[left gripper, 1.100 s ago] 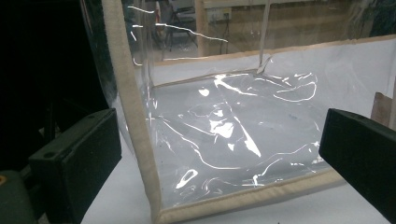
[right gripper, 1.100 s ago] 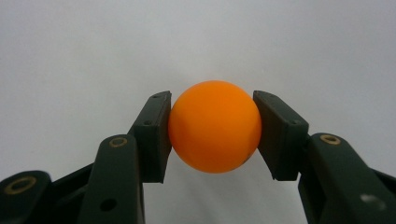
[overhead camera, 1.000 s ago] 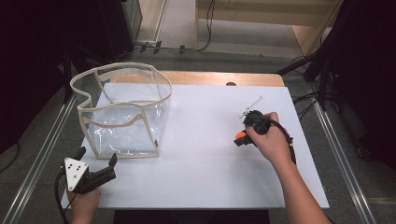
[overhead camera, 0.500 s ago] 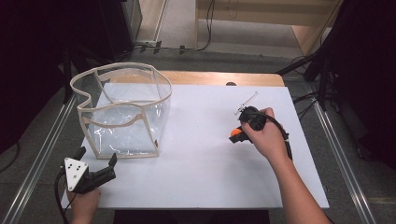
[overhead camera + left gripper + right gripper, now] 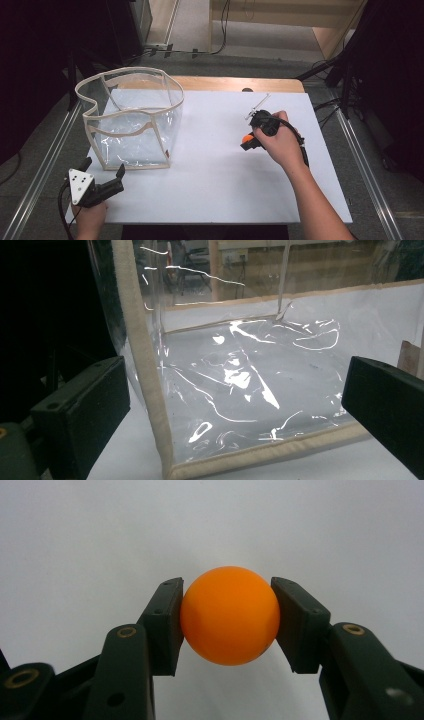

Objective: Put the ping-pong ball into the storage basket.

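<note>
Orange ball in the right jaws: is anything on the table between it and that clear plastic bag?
Nothing visible. The small orange ball, clamped in the right gripper, has bare white table between it and the clear, beige-trimmed plastic bag, whose top stands open.

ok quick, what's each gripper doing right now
Left gripper: open, holding nothing, beside the clear bag.
Right gripper: closed on the orange ball.

Bright overhead light, dark surrounds; glare streaks on clear bag (image 5: pixel 250 385), pics sharp.
</note>
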`<state>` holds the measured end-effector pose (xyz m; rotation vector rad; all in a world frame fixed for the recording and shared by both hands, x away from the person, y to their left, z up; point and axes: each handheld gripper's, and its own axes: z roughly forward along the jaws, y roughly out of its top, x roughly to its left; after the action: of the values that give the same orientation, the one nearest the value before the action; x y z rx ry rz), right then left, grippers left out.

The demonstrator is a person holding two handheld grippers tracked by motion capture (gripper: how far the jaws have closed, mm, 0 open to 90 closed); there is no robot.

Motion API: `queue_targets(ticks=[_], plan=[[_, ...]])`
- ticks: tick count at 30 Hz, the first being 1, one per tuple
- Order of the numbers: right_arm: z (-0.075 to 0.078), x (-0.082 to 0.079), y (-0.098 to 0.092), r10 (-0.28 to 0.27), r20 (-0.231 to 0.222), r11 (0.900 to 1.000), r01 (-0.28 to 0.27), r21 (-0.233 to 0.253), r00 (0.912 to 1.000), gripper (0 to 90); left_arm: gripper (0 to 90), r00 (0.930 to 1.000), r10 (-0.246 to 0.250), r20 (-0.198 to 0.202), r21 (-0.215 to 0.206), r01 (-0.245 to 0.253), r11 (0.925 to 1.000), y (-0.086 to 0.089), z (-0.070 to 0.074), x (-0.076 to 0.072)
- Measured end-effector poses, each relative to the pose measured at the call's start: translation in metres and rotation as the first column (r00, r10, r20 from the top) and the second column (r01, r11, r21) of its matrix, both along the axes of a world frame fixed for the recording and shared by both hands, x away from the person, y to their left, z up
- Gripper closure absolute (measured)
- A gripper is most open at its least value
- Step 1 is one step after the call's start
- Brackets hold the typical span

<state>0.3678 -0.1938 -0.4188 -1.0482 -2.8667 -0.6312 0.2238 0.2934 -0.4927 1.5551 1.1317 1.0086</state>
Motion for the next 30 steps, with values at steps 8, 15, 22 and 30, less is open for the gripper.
queue_targets(ticks=[8,15,22,30], plan=[[0.007,0.002,0.004,0.014,0.01,1.0,-0.014,0.001,0.9999,47.3,0.0,1.0,0.0,0.0,0.0,0.0,1.0,0.0,0.0,0.0],[0.013,0.005,0.01,0.022,0.021,1.0,-0.023,0.008,0.9995,47.3,0.0,1.0,-0.001,0.0,0.0,0.001,1.0,0.0,0.0,0.0],[0.017,0.006,0.017,0.035,0.02,0.999,-0.035,0.006,0.9992,47.3,0.0,1.0,-0.001,-0.001,-0.001,0.001,1.0,0.0,0.0,0.0],[0.023,0.008,0.025,0.057,0.021,0.998,-0.058,0.011,0.9981,47.3,0.0,1.0,-0.001,-0.001,-0.001,0.001,1.0,0.0,0.0,0.0]])
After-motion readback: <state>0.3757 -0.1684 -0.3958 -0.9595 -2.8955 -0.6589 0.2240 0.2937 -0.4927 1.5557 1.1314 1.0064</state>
